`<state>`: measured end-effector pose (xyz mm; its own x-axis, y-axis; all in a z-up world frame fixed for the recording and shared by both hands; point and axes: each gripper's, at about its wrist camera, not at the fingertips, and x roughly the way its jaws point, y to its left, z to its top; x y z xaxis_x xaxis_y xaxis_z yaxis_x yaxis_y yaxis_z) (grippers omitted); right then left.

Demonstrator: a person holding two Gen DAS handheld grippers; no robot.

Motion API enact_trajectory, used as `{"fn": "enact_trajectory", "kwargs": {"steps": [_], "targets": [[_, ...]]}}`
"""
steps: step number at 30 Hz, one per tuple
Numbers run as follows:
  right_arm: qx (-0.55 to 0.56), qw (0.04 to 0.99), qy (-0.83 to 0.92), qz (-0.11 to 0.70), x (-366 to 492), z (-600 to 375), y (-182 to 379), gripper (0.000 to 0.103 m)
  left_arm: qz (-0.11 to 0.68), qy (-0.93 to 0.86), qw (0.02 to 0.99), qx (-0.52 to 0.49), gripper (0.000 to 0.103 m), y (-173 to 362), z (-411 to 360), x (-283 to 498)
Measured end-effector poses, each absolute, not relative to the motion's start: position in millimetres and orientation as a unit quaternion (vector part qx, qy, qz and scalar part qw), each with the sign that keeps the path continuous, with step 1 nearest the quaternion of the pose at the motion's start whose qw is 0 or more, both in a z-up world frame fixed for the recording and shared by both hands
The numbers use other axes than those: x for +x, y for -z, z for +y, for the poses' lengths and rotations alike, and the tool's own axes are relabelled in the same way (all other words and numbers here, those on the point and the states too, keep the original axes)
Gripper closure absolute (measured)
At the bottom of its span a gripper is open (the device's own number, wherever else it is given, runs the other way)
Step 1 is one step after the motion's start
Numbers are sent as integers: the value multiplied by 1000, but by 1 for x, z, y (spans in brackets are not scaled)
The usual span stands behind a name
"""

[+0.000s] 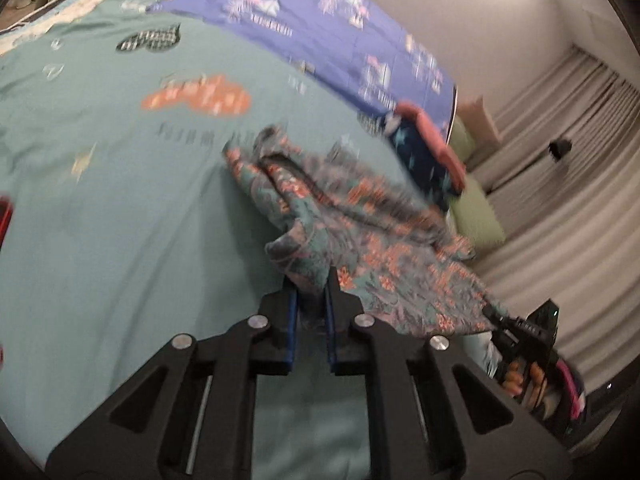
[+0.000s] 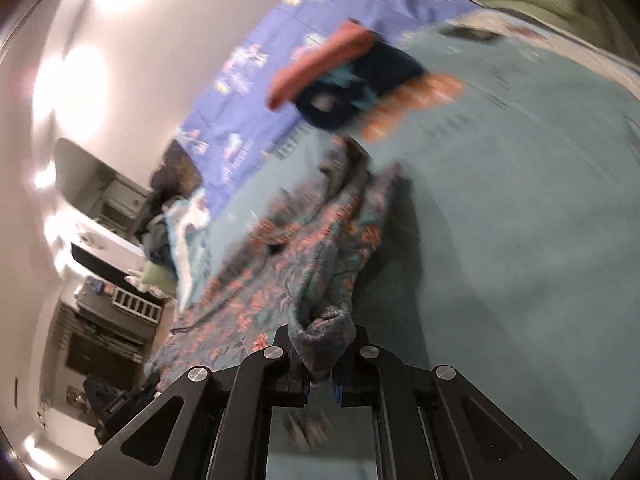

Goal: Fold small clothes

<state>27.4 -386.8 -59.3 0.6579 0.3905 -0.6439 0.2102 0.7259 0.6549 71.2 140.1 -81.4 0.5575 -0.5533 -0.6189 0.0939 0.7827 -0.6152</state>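
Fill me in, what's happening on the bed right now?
A person holds a tool in each hand, and both are clamped on the same floral garment. The left tool pinches one edge, the right tool another bunched edge. The cloth hangs crumpled between them over the teal bedspread, not yet folded. The pictures are blurred.

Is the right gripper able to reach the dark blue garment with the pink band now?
Probably not: the right gripper is shut on the floral garment, and the dark blue garment lies beyond it.

Teal garment [image 1: 360, 216] with orange floral print.
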Motion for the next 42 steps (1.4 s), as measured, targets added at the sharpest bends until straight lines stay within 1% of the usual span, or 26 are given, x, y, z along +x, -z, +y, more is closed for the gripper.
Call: {"fn": "enact_trajectory", "kwargs": {"steps": [2,3,4,5,6,8,9,10,11,12,13,16,21,27,29,30,31,32,33,36,38,42], "targets": [[356,821,-44,443,13,-385,73,94,440,167,851,-230,85,90,137,54],[331,822,-27,463,8,-383,78,88,440,149,859,-216,84,90,138,49],[303,826,-5,475,4,-382,78,85,437,134,865,-205,83,88,140,46],[284,833,2,474,3,-382,74,83,425,106,878,-193,83,82,146,43],[262,845,9,467,1,-382,63,77,409,83,890,-186,83,74,152,41],[222,868,29,443,2,-379,42,72,369,49,914,-164,82,52,159,38],[200,884,37,422,4,-378,26,68,357,48,920,-156,80,45,160,39],[195,891,37,408,5,-377,18,63,349,48,924,-150,70,40,160,42],[196,899,29,392,9,-376,10,60,342,50,927,-147,60,35,158,48],[205,904,17,376,15,-376,4,56,338,57,928,-147,57,34,153,55],[217,905,3,366,24,-375,1,53,339,66,927,-149,56,34,148,61],[233,903,-22,360,54,-371,1,53,371,98,911,-152,54,49,127,92],[236,888,-14,394,97,-371,19,52,423,83,893,-128,54,74,107,132],[261,876,4,406,121,-388,37,52,439,86,880,-159,54,84,115,154],[266,873,3,408,126,-392,39,52,441,93,878,-162,54,82,112,161],[266,872,4,411,130,-393,41,52,442,97,877,-163,58,83,110,165],[264,870,5,417,135,-393,44,60,444,101,875,-163,76,83,108,168],[264,868,3,421,138,-393,46,71,447,107,873,-159,93,83,106,172],[268,864,-4,425,141,-393,48,97,450,114,871,-158,93,82,103,175],[304,862,-20,406,141,-400,45,97,433,131,876,-166,93,68,100,178],[335,859,-43,385,143,-408,36,97,418,153,876,-189,93,52,104,184],[393,842,-86,358,167,-425,19,97,396,156,876,-229,93,34,114,215]]}}
